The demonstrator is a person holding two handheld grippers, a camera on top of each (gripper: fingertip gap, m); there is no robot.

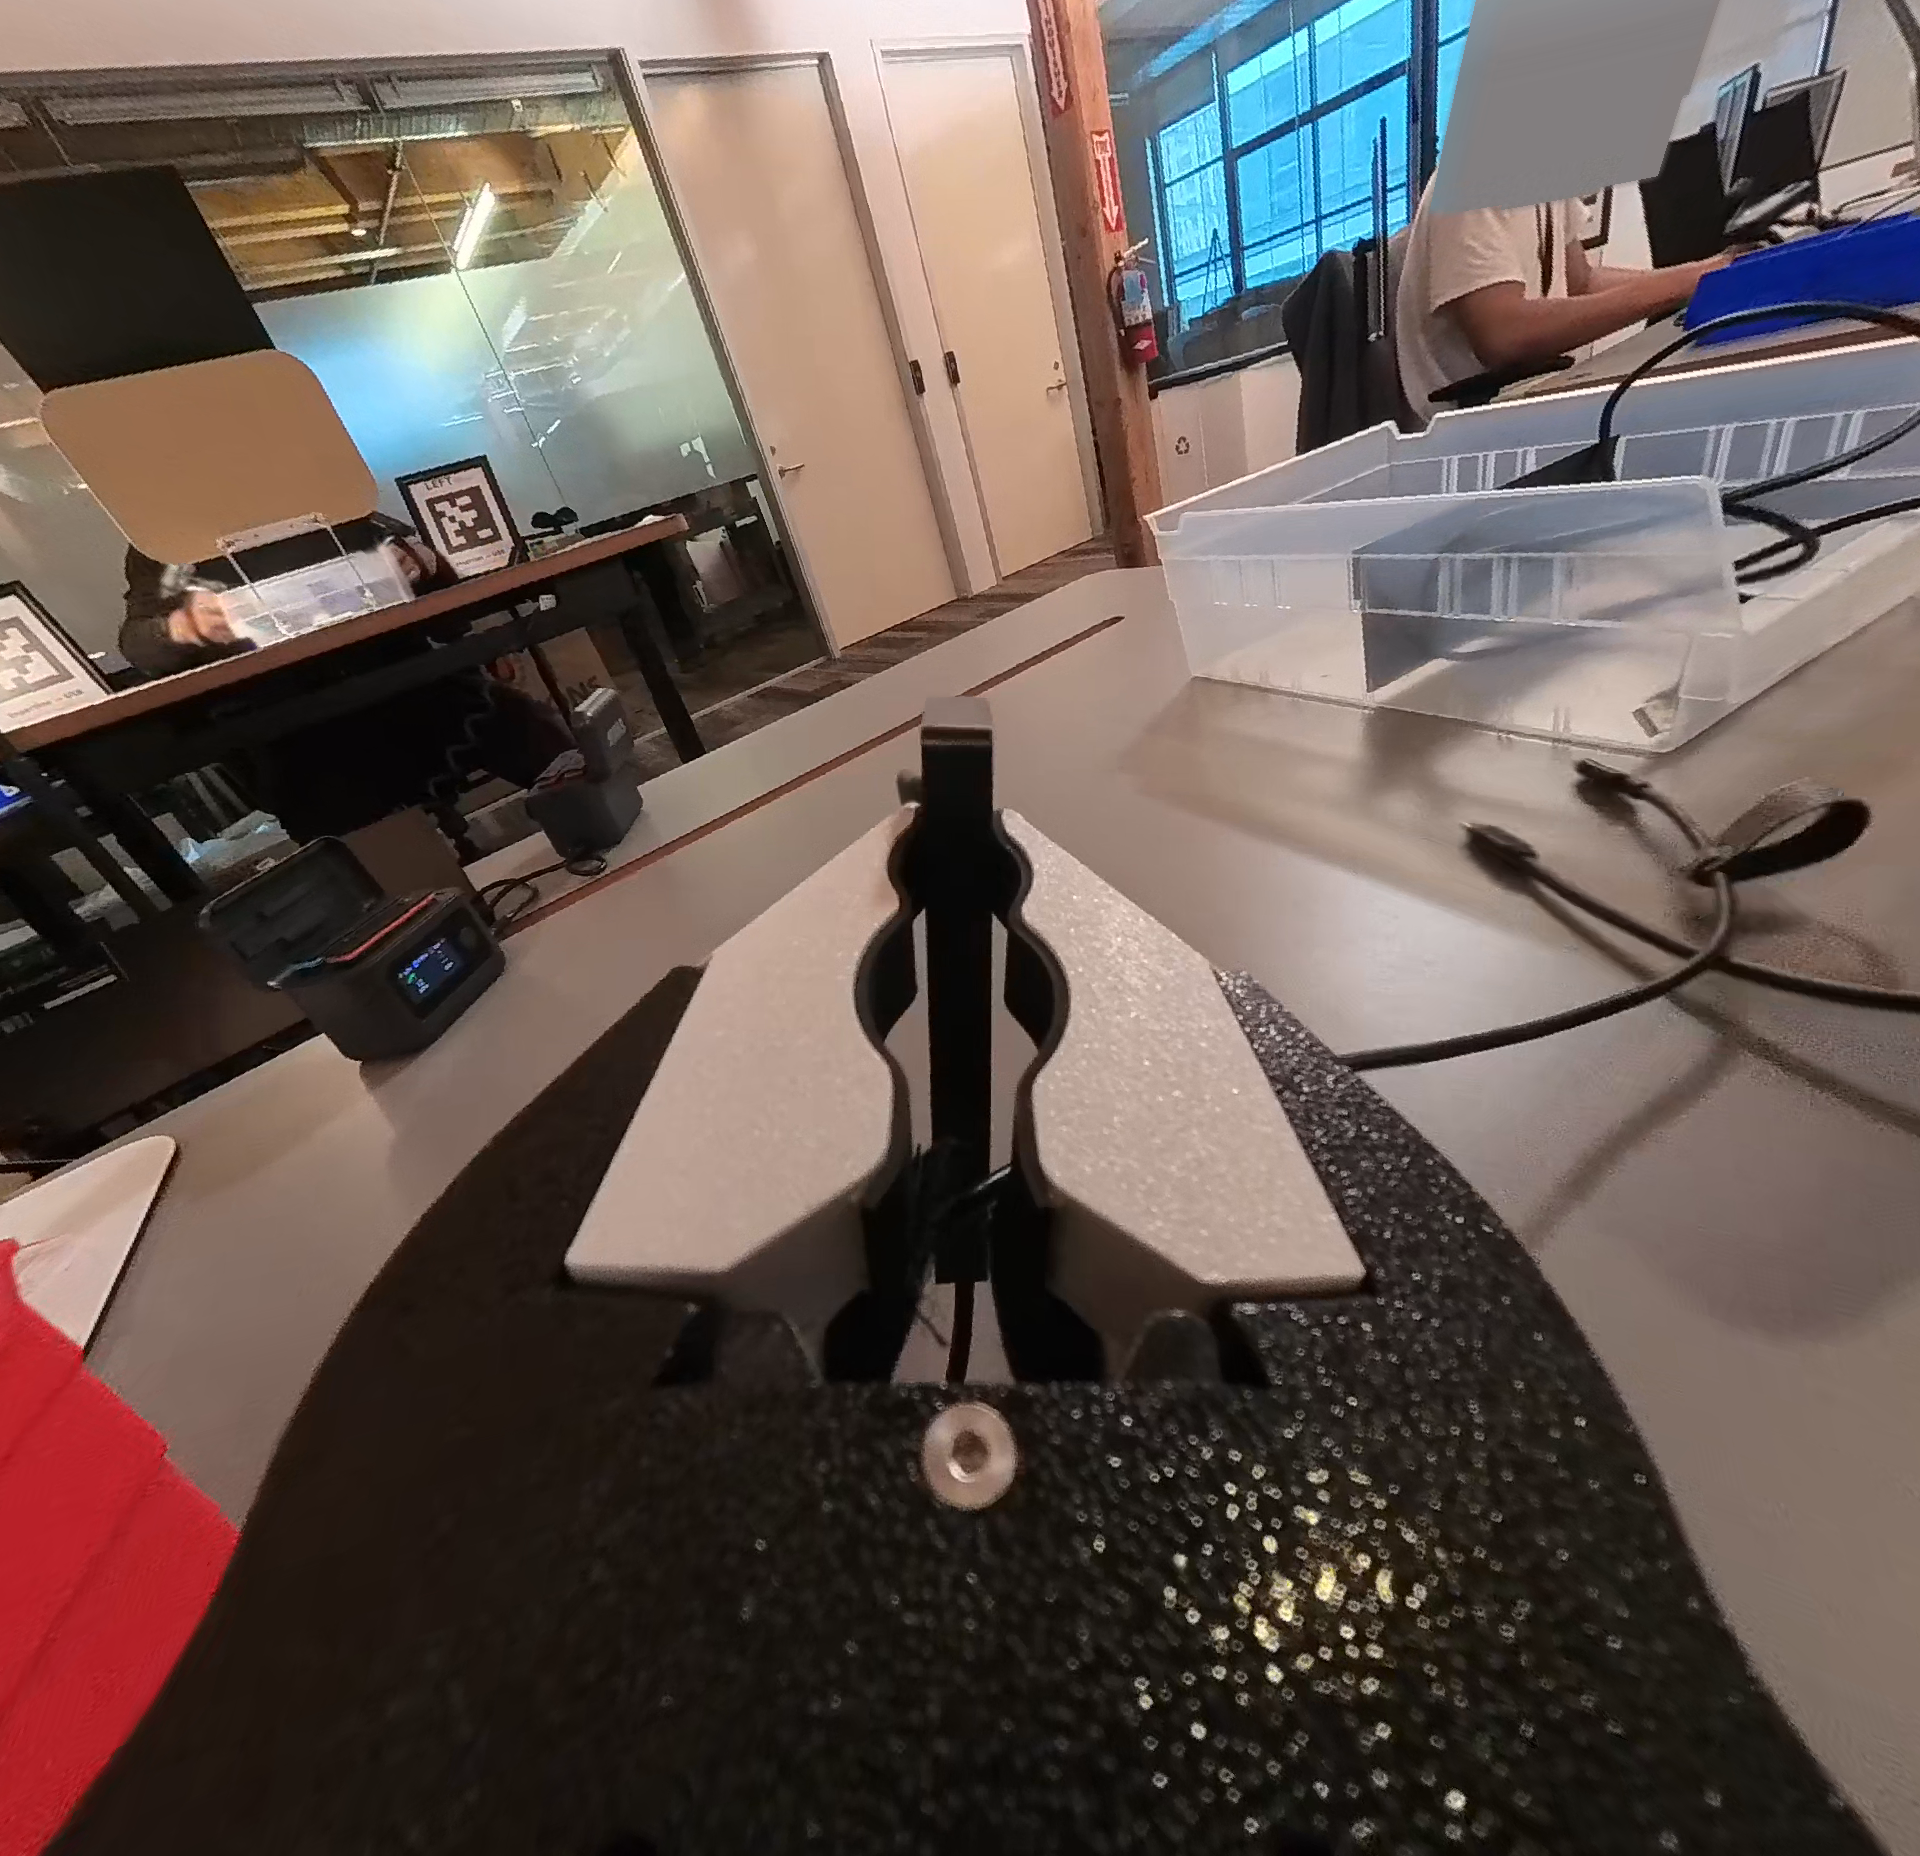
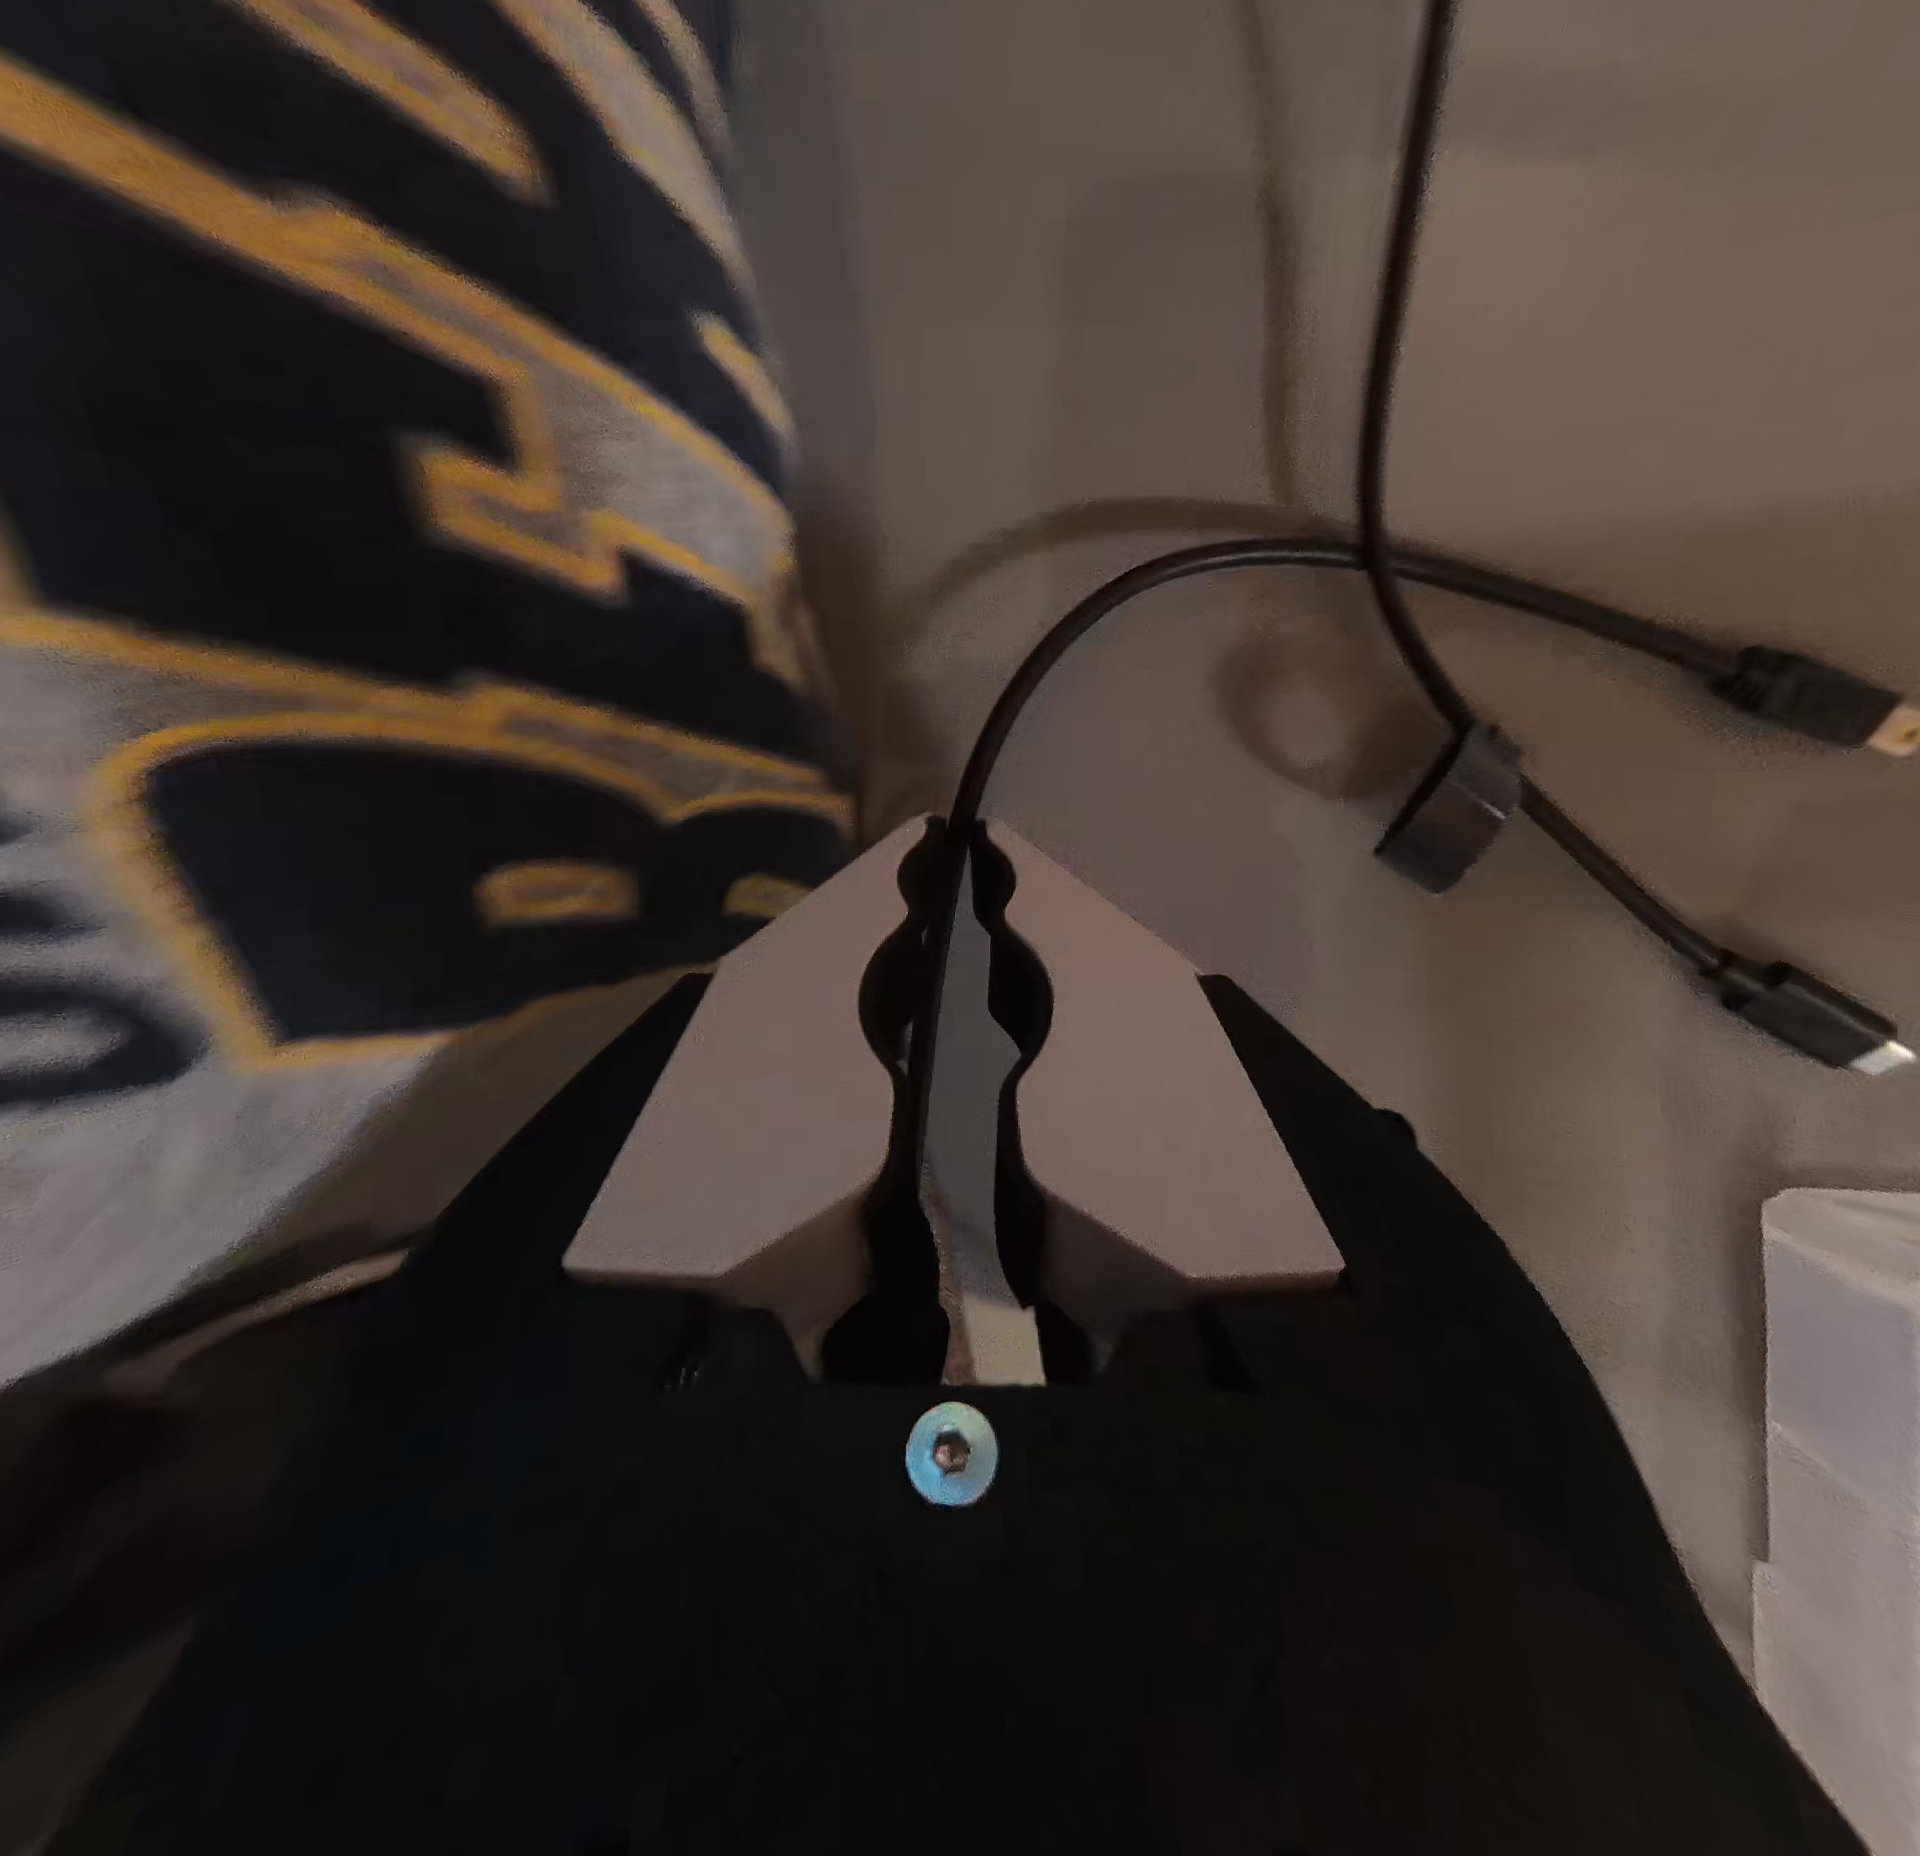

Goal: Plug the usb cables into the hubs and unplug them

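Observation:
In the left wrist view my left gripper (image 1: 956, 819) is shut on a thin black USB hub (image 1: 956, 757). The hub stands on edge between the grey fingers and sticks out past the tips, above the grey table (image 1: 1299, 798). Two black cable plugs (image 1: 1496, 845) lie loose on the table to the right, near a velcro strap (image 1: 1777, 830). In the right wrist view my right gripper (image 2: 956, 830) is shut on a black USB cable (image 2: 1049, 653). The cable arcs out of the fingertips to its free plug (image 2: 1808, 705). A second plug (image 2: 1808, 1022) lies below it.
A clear plastic bin (image 1: 1455, 601) holding more black cables stands at the table's far right. A white block (image 2: 1839, 1391) sits by my right gripper. A dark, yellow-patterned garment (image 2: 364, 559) fills the left of the right wrist view. People sit at desks beyond. About 25 cm separates my left fingertips from my right.

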